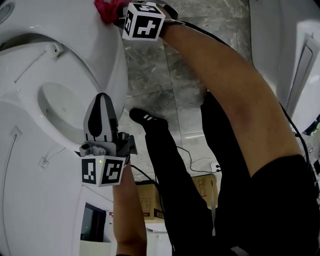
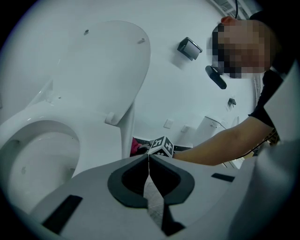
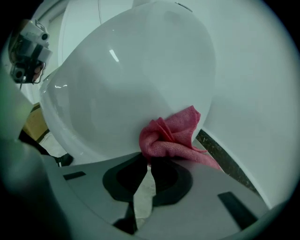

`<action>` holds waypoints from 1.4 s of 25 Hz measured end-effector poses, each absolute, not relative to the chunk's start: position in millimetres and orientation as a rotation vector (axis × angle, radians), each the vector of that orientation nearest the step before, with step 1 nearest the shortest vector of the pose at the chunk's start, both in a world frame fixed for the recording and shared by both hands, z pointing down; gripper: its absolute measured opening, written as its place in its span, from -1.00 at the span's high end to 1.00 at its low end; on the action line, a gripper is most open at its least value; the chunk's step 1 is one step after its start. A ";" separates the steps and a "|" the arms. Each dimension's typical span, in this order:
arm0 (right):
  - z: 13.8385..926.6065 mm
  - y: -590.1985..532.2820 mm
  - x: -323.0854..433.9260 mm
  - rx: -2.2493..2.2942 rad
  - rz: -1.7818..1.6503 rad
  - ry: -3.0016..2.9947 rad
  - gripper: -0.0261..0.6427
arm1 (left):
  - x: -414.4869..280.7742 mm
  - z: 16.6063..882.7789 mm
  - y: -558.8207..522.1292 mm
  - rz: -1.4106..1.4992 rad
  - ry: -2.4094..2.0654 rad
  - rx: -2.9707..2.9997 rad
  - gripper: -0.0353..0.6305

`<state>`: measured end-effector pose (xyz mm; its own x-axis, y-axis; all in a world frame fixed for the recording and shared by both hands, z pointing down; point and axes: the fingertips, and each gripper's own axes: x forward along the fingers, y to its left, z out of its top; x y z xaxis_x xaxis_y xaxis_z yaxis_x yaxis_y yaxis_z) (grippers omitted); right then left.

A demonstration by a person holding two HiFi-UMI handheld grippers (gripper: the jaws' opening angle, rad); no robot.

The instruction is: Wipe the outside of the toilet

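Note:
A white toilet [image 1: 95,60] fills the left of the head view, lid up, bowl [image 1: 62,107] open. My right gripper [image 1: 116,20] is at the top, shut on a pink-red cloth [image 1: 107,9] pressed against the toilet's outer side. In the right gripper view the cloth [image 3: 173,136] bunches at the jaw tips against the rounded white bowl wall [image 3: 122,84]. My left gripper [image 1: 101,102] hovers by the bowl rim, shut with nothing in it. Its own view shows the seat [image 2: 40,154], the raised lid [image 2: 101,70] and my right gripper's marker cube [image 2: 161,146].
Grey marble floor tiles [image 1: 200,30] run along the toilet's right side. The person's legs and black shoe [image 1: 147,120] stand there. A cardboard box [image 1: 202,187] and a cable [image 1: 192,162] lie on the floor. Another white fixture [image 1: 300,65] stands at the right edge.

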<state>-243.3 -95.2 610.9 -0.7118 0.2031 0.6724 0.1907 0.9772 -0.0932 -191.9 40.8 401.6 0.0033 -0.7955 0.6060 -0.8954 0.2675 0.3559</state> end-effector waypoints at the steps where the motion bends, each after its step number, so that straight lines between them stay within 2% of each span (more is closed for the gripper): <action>1: 608.9 -91.0 -241.2 -0.284 0.016 -2.379 0.77 | -189.8 401.3 41.5 0.171 -1.792 1.549 0.84; 13: 603.2 37.8 -193.4 -0.343 0.154 -2.380 0.78 | -189.3 389.6 54.9 0.224 -1.706 1.677 0.84; 20: 616.9 124.3 -171.4 -0.208 0.371 -2.391 0.78 | -196.7 395.6 84.2 0.292 -1.603 1.743 0.84; 27: 625.3 193.2 -162.5 -0.105 0.582 -2.366 0.78 | -198.2 399.8 105.8 0.312 -1.565 1.762 0.84; 35: 618.4 250.9 -165.5 -0.198 0.659 -2.331 0.78 | -191.1 396.3 93.7 0.316 -1.532 1.813 0.84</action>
<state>-165.5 250.9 618.4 -0.7458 0.3146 0.5873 -0.0396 0.8590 -0.5104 -191.1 93.7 396.3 0.2599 -0.7504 0.6077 -0.9295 -0.0239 0.3681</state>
